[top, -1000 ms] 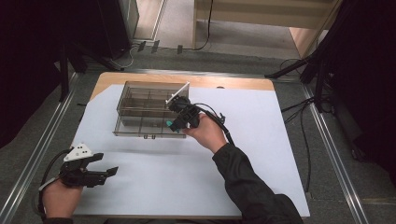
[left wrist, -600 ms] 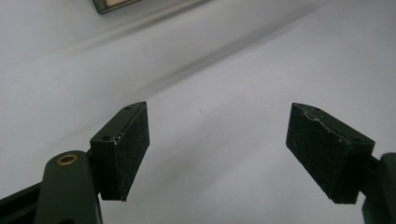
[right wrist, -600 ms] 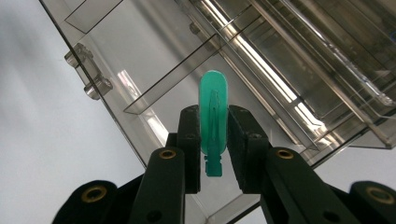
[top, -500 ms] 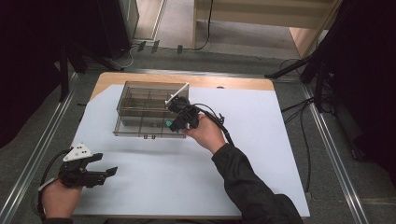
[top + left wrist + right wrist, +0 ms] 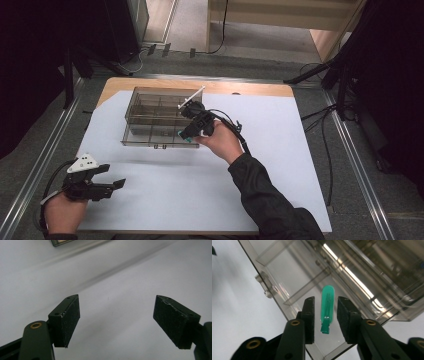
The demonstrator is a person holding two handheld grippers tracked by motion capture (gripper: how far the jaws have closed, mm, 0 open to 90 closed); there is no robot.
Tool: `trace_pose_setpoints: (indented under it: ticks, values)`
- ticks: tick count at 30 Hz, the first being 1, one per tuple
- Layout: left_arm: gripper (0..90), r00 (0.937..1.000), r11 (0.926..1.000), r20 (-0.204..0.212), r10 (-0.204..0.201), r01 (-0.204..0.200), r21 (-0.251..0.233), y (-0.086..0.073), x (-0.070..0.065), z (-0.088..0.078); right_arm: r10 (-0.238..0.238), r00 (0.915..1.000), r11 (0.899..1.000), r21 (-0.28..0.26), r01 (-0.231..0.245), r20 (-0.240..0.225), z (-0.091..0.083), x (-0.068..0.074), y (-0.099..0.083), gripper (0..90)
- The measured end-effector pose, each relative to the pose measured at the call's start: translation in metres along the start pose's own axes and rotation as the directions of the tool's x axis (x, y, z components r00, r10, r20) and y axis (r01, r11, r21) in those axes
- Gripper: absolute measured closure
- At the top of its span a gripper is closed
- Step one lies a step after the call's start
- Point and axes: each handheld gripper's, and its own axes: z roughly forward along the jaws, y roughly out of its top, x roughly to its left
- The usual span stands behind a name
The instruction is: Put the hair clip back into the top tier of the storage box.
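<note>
- Left tool [image 5: 107, 181]: nearest, at the desk's front left corner, gripped by a hand [image 5: 62, 215]; black jaws with flat, finely textured pads [image 5: 70, 320] spread wide, nothing between them; a grey three-cornered plate sits on top.
- Sheet [image 5: 280, 150]: smooth, pale, matte, covering most of the desk [image 5: 150, 82], whose wooden edge shows at the far side.
- Right tool [image 5: 325, 315]: held at the box's near right corner; its jaws have just been opening and now stand a little apart on either side of the clip, pads not pressing it.
- Clip [image 5: 327, 307]: small, green, glossy plastic, long with a rounded far end and a squared near end; it lies between the right tool's jaws in the box's near right compartment.
- Box [image 5: 150, 117]: clear, smoky plastic, rectangular, split by thin walls into compartments, with small hinge knobs on its front wall.
- Stick [image 5: 192, 97]: thin, white, slanting above the box's far right corner.
- No readable writing anywhere.
</note>
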Motion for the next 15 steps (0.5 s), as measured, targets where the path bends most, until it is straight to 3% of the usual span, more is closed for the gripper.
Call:
trace_pose_setpoints:
  ticks: [3, 5, 12, 15]
  values:
    - [22.5, 1.0000, 1.0000, 0.001, 0.002, -0.002, -0.001, 0.000, 0.000, 0.000, -0.004, 1.0000, 1.000, -0.029, 0.004, -0.006, -0.006, 0.001, 0.000, 63.6]
    - [22.5, 1.0000, 1.0000, 0.001, 0.003, -0.003, -0.003, 0.000, 0.000, 0.000, -0.035, 0.9994, 0.997, -0.074, 0.035, -0.005, -0.012, 0.003, 0.000, 57.2]
    - [22.5, 0.9999, 0.9999, 0.006, 0.011, -0.011, -0.001, 0.003, 0.000, 0.002, -0.095, 0.9953, 0.990, -0.104, 0.092, -0.020, -0.019, 0.000, -0.005, 54.5]
    - [22.5, 0.9999, 0.9999, 0.008, 0.009, -0.009, -0.005, 0.003, 0.000, 0.002, -0.083, 0.9961, 0.990, -0.119, 0.078, -0.032, -0.021, -0.003, -0.006, 52.0]
